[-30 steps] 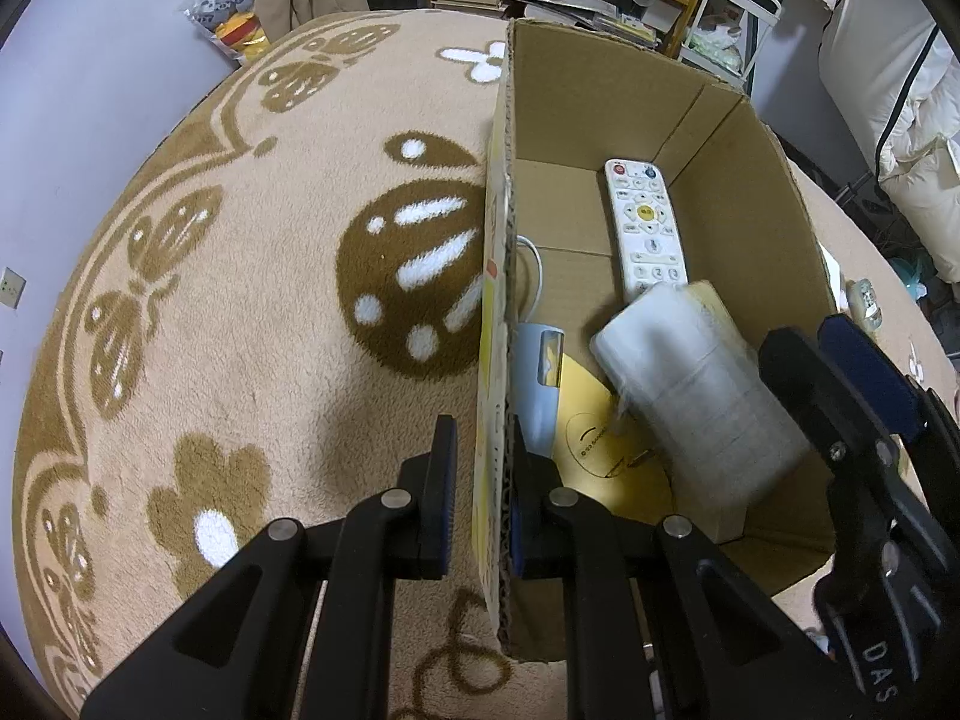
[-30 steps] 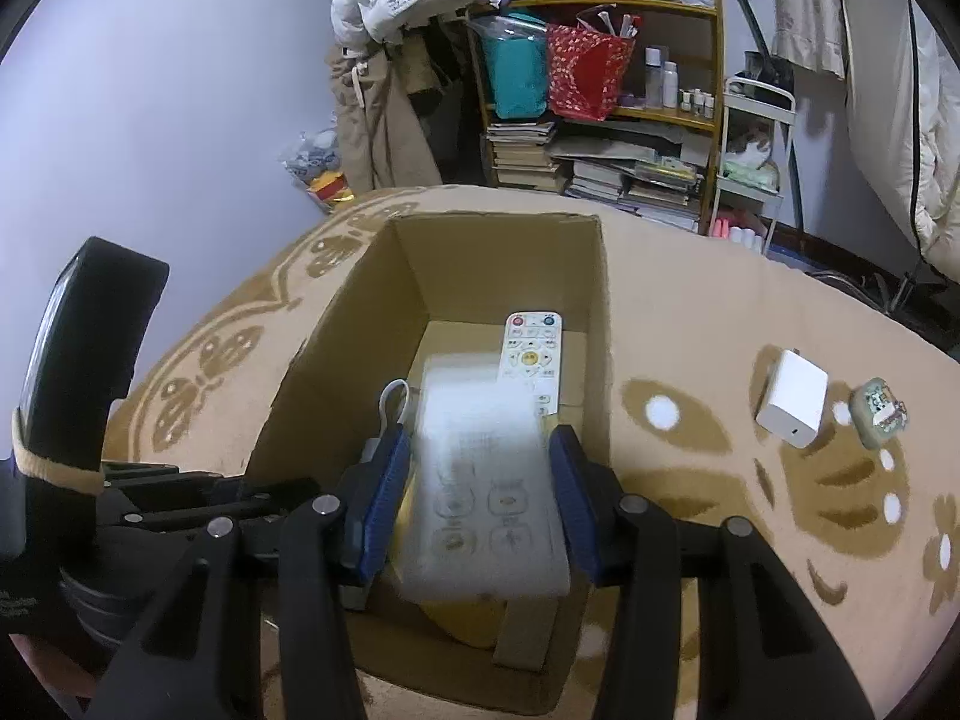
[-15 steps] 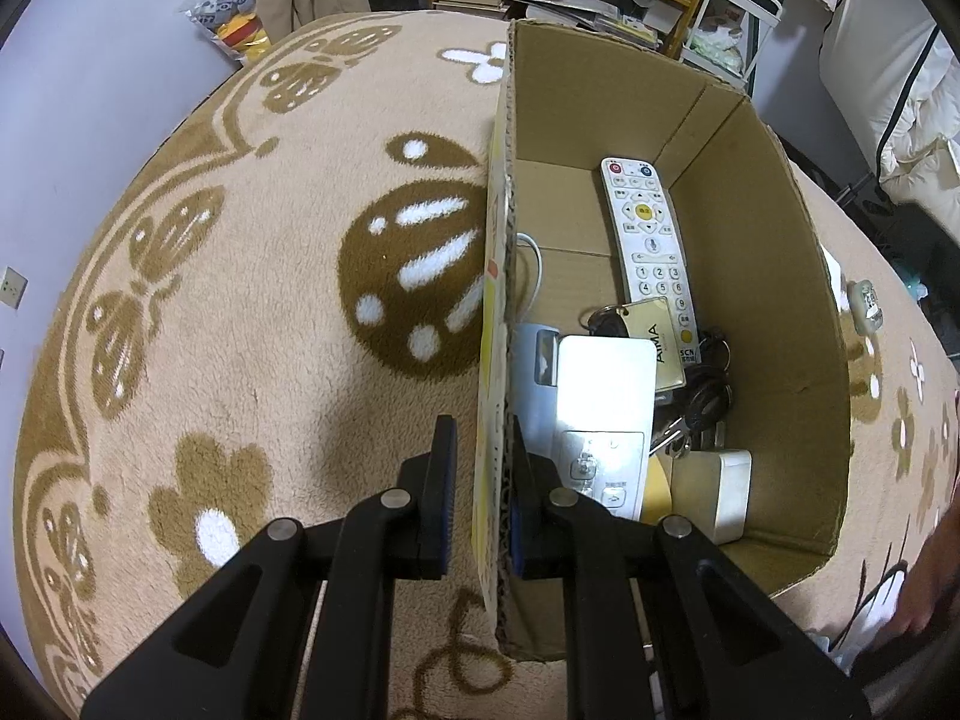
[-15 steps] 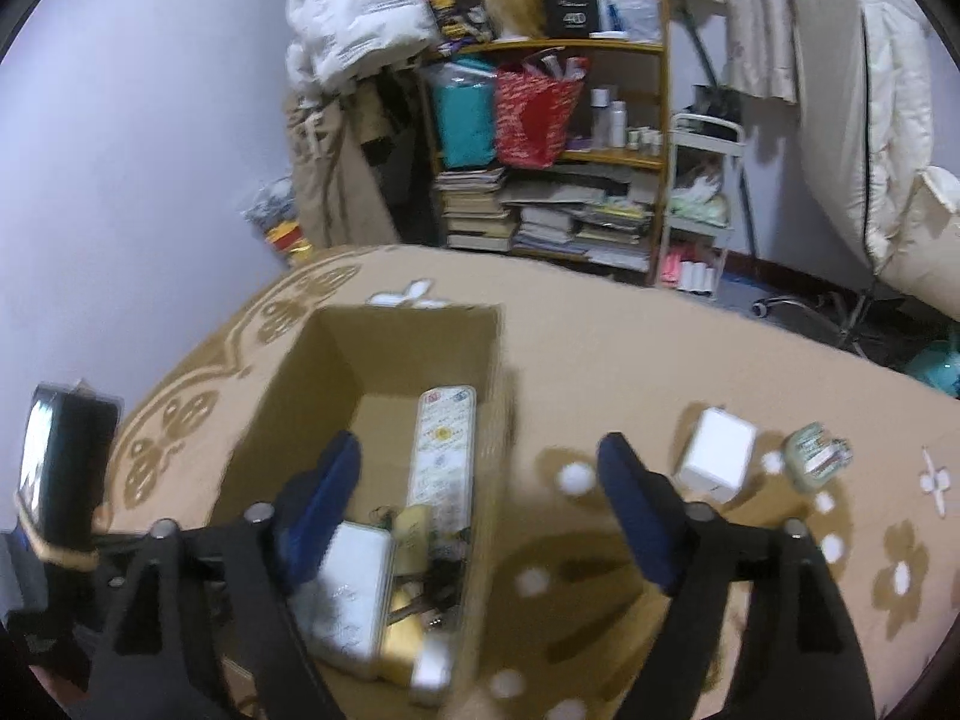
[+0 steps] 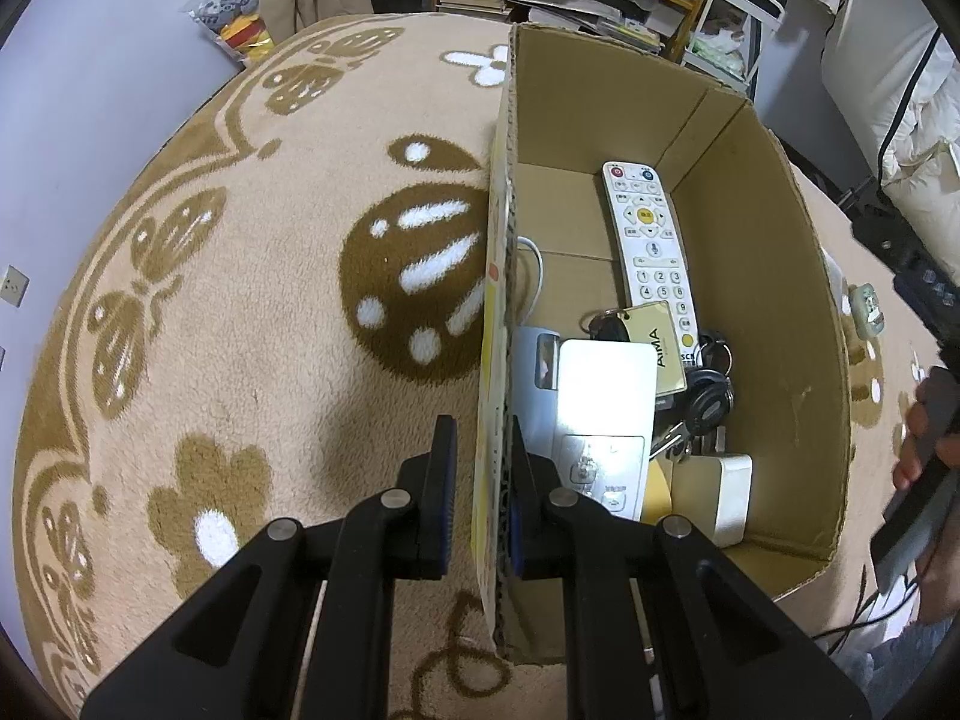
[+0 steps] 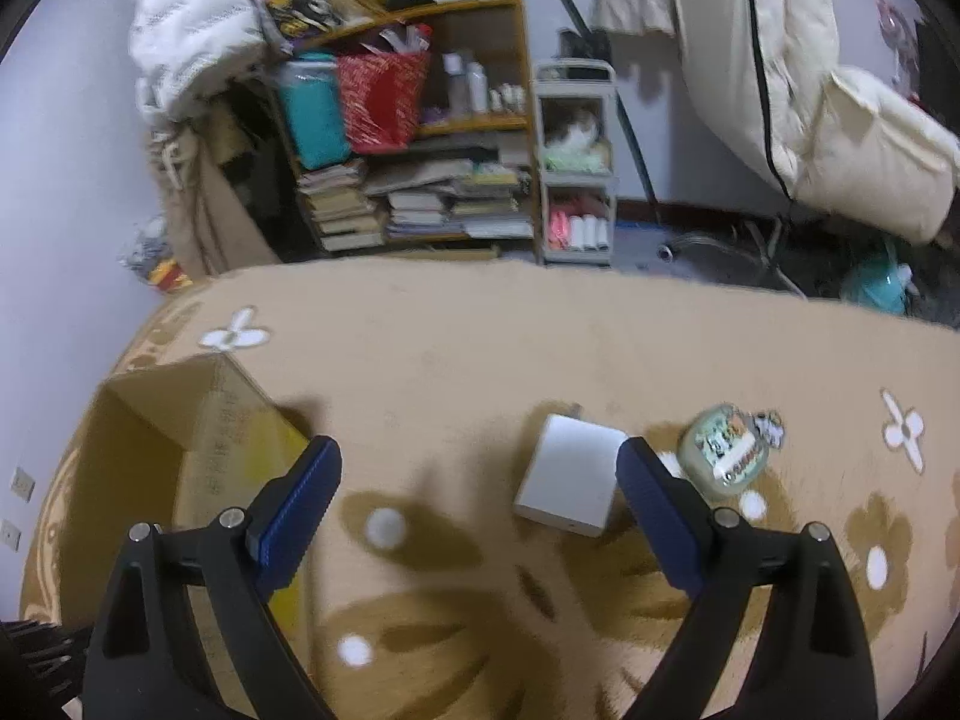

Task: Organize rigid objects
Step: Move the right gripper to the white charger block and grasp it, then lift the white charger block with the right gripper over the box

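My left gripper (image 5: 483, 456) is shut on the near side wall of the open cardboard box (image 5: 498, 300). Inside the box lie a long white remote (image 5: 648, 240), a flat silver remote (image 5: 600, 408), a key bunch with a yellow tag (image 5: 660, 348) and a white adapter (image 5: 714, 492). My right gripper (image 6: 478, 453) hangs over the rug to the right of the box (image 6: 156, 420), its jaws opening with nothing between them. A white charger block (image 6: 570, 474) lies just ahead, near the right finger. A small round trinket (image 6: 723, 450) sits beside the block.
A tan rug with brown flower and beetle patterns (image 5: 240, 300) covers the surface. Behind it stand a cluttered bookshelf (image 6: 414, 180), a small white cart (image 6: 576, 180) and hanging bedding (image 6: 840, 120). A person's hand (image 5: 924, 438) shows at the right edge of the left wrist view.
The right gripper let the silver remote drop into the box, opened wide and swung right, over the rug by the white charger block. The left gripper kept its hold on the box wall.
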The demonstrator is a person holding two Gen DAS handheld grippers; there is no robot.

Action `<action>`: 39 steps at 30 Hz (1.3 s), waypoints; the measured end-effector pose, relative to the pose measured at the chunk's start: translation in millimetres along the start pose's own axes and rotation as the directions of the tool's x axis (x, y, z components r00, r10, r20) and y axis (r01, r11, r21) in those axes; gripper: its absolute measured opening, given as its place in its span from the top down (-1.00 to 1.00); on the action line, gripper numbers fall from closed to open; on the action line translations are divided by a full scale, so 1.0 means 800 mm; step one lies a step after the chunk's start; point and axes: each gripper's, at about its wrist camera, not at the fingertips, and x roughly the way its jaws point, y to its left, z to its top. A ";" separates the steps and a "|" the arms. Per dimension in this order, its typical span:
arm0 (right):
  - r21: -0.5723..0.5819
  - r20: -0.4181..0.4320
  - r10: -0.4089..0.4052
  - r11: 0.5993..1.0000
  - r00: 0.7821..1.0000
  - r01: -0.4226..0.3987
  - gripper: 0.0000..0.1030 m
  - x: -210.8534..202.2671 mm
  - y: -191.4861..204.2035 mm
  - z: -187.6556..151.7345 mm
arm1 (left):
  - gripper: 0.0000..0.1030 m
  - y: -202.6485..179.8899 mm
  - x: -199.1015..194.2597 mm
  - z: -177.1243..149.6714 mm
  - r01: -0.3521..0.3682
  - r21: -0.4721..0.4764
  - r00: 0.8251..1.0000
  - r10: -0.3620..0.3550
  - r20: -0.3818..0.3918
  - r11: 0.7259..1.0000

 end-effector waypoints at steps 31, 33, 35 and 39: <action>0.011 -0.184 -0.075 0.997 0.980 0.079 -0.08 0.068 -0.043 -0.044 | 0.73 -0.002 -0.002 -0.001 0.001 0.004 1.000 -0.001 0.006 1.000; -0.015 -0.164 -0.060 0.998 0.985 0.059 -0.08 0.056 -0.037 -0.048 | 0.73 -0.002 -0.002 -0.002 0.001 0.004 1.000 -0.001 0.005 1.000; -0.021 -0.140 -0.050 0.999 0.989 0.048 -0.08 0.045 -0.033 -0.050 | 0.73 -0.002 -0.002 0.000 -0.001 0.006 1.000 0.001 0.005 1.000; -0.033 -0.108 0.013 0.999 0.994 -0.016 -0.08 0.021 -0.018 -0.051 | 0.73 -0.001 -0.003 0.002 -0.008 0.011 1.000 0.008 0.006 1.000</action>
